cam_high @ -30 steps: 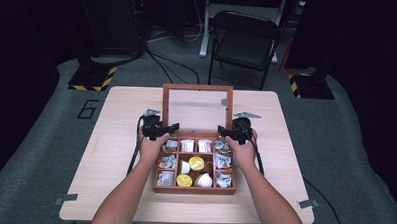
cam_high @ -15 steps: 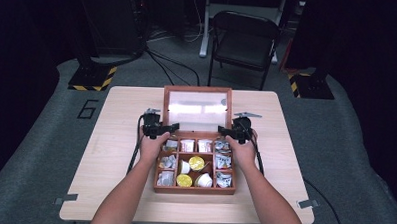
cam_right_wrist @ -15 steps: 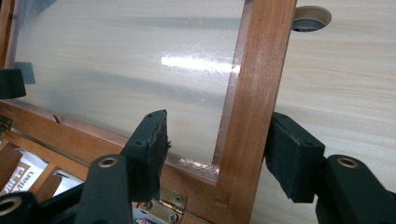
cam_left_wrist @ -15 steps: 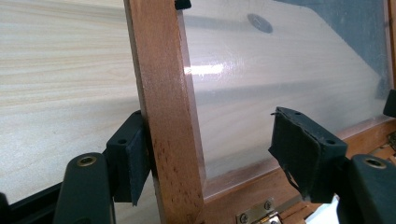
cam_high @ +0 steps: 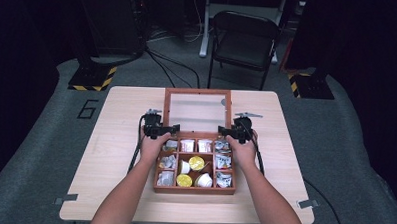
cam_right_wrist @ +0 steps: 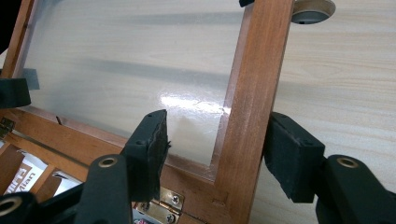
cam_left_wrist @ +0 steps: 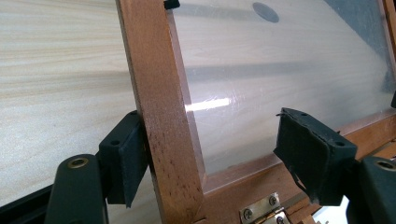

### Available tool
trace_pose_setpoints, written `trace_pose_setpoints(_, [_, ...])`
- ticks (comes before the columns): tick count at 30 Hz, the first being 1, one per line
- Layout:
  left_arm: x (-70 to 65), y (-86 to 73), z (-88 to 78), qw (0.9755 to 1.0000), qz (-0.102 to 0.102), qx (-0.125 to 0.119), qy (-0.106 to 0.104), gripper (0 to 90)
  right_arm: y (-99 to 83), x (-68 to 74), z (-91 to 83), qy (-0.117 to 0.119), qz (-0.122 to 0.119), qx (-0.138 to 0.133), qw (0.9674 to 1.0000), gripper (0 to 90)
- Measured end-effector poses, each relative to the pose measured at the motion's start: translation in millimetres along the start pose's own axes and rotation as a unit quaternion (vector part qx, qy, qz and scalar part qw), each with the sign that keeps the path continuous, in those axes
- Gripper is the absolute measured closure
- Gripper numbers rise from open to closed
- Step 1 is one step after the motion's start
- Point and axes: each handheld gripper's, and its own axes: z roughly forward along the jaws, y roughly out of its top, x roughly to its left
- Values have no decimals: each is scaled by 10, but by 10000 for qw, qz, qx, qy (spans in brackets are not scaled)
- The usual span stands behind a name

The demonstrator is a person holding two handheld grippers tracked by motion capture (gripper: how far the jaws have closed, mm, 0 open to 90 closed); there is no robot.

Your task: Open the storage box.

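Box lid [cam_high: 198, 111] lies open toward the tabletop's [cam_high: 115, 154] far edge. Left gripper [cam_left_wrist: 219, 154] jaws, just opening, straddle its frame loosely; right gripper [cam_right_wrist: 219, 156] likewise spread. Packets [cam_high: 224, 161] crowd the compartments.

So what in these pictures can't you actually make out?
- Packets and cups in the box: too small in the high view to read or identify.
- Box front half: cut off by the bottom edge in both gripper views.
- Left tool: the lid frame hides whether its left pad presses the wood.
- Printed label: cropped, partly behind the right tool.
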Motion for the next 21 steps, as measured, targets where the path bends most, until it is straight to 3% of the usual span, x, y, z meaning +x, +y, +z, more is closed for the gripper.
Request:
trace_pose_setpoints(10, [22, -7, 25, 9999, -88, 68, -8, 265, -5, -45, 29, 78, 143, 68, 9998, 413])
trace_pose_setpoints(16, [37, -11, 42, 9998, -179, 114, -3, 262, 3, -50, 29, 16, 97, 129, 9999, 421])
trace_pose_setpoints(21, [59, -11, 58, 9993, -315, 210, -58, 261, -8, -92, 57, 94, 310, 160, 9993, 425])
